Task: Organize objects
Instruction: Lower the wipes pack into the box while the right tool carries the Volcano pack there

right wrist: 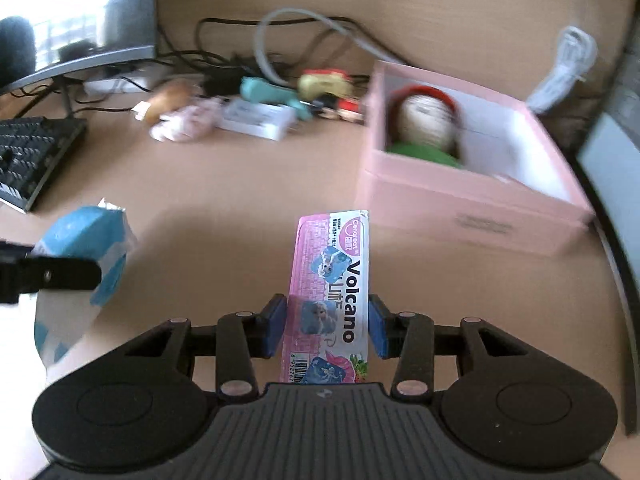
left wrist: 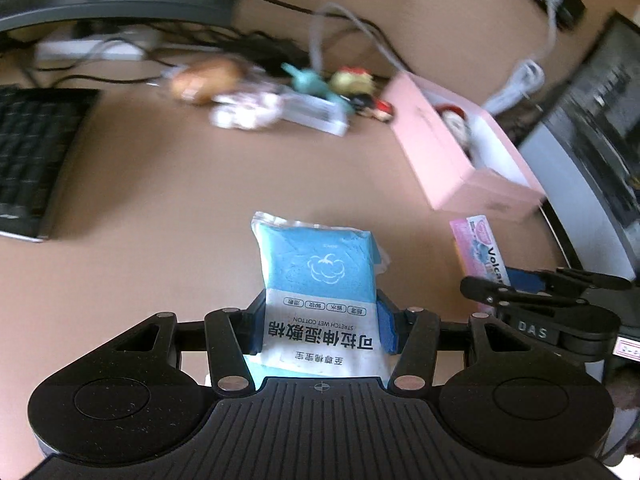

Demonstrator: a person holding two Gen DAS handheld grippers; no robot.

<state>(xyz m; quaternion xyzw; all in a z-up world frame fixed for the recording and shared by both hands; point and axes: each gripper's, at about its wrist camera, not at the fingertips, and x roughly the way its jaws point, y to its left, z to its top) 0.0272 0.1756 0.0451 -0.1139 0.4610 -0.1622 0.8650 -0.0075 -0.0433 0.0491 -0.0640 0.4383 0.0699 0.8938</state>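
My left gripper is shut on a blue and white wet cotton pack and holds it above the desk. My right gripper is shut on a pink Volcano toothpaste box, also held above the desk. An open pink box stands ahead and to the right, with a red-hatted doll inside. In the left wrist view the pink box is at the right, and the right gripper with the toothpaste box is at the right edge. The cotton pack shows at the left of the right wrist view.
Small toys, a white pack and a bread-like item lie in a row at the back of the desk with tangled cables. A black keyboard is at the left. A monitor stands at the back left, another screen at the right.
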